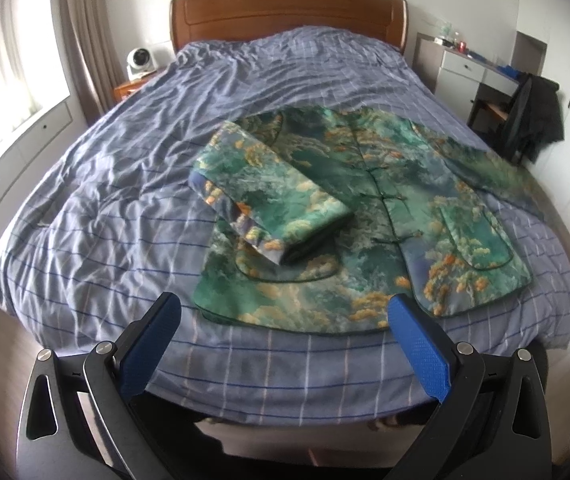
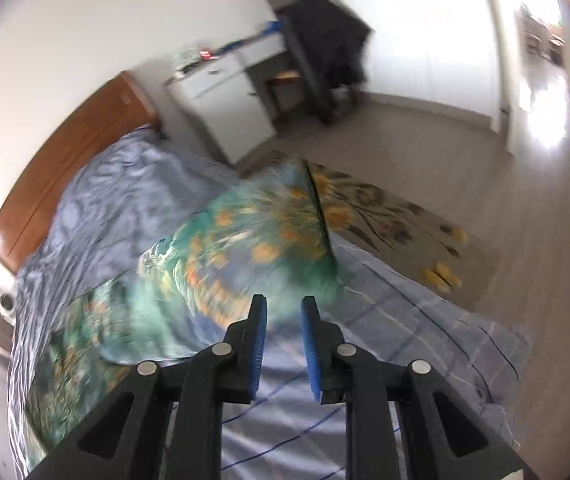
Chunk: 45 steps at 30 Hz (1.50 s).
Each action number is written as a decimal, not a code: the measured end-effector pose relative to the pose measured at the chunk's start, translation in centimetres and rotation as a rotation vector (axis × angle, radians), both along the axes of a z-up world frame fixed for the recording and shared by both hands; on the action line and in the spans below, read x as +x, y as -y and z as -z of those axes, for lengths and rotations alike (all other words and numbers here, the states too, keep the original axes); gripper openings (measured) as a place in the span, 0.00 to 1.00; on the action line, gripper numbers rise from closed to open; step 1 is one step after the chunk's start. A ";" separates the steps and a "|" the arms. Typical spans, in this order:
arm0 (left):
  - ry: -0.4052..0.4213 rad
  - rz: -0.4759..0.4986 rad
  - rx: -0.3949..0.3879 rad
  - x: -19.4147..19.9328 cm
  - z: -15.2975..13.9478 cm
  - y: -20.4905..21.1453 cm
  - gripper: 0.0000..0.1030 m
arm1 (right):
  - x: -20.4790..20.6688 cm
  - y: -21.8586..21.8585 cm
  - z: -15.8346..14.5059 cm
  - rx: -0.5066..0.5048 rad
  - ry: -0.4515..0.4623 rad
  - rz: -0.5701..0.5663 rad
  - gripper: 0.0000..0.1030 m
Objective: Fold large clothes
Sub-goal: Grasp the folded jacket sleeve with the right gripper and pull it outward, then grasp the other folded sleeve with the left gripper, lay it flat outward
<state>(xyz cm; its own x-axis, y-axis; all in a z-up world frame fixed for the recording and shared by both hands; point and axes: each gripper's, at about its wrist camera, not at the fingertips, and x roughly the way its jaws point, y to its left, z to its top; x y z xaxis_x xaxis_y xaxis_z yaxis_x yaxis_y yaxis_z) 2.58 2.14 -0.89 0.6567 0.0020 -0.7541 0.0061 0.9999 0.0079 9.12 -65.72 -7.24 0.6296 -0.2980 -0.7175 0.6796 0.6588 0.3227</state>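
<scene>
Jacket (image 1: 365, 216) on bed (image 1: 125, 208): one sleeve (image 1: 269, 204) folded in, other sleeve and body unfolded. Left gripper (image 1: 285, 312) fingers wide apart; right gripper (image 2: 283, 312) fingers slightly apart, both holding nothing.

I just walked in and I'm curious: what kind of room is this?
A home bedroom, most likely: a large bed with a blue checked cover and brown wooden headboard, a white desk with drawers, and a patterned floor rug.

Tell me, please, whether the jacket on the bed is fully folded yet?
Partly folded: the jacket has one sleeve folded across its front; the other sleeve lies spread.
</scene>
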 end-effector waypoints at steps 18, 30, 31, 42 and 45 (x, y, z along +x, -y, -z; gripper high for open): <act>-0.014 0.499 0.264 10.8 6.0 1.4 1.00 | -7.9 -17.8 3.3 -0.052 -0.052 -0.343 0.43; -0.186 0.618 0.397 17.0 16.1 3.6 0.68 | -11.9 -29.1 1.4 -0.101 -0.012 -0.506 0.43; -0.196 0.613 0.380 17.1 15.9 3.4 0.51 | -12.1 -29.6 0.9 -0.115 -0.007 -0.516 0.43; -0.060 0.381 0.146 16.6 7.5 -4.9 0.11 | -11.5 -34.1 -0.7 -0.164 0.038 -0.624 0.43; 0.003 0.253 0.063 16.5 4.0 -10.0 0.11 | -11.5 -34.7 -0.7 -0.171 0.033 -0.637 0.43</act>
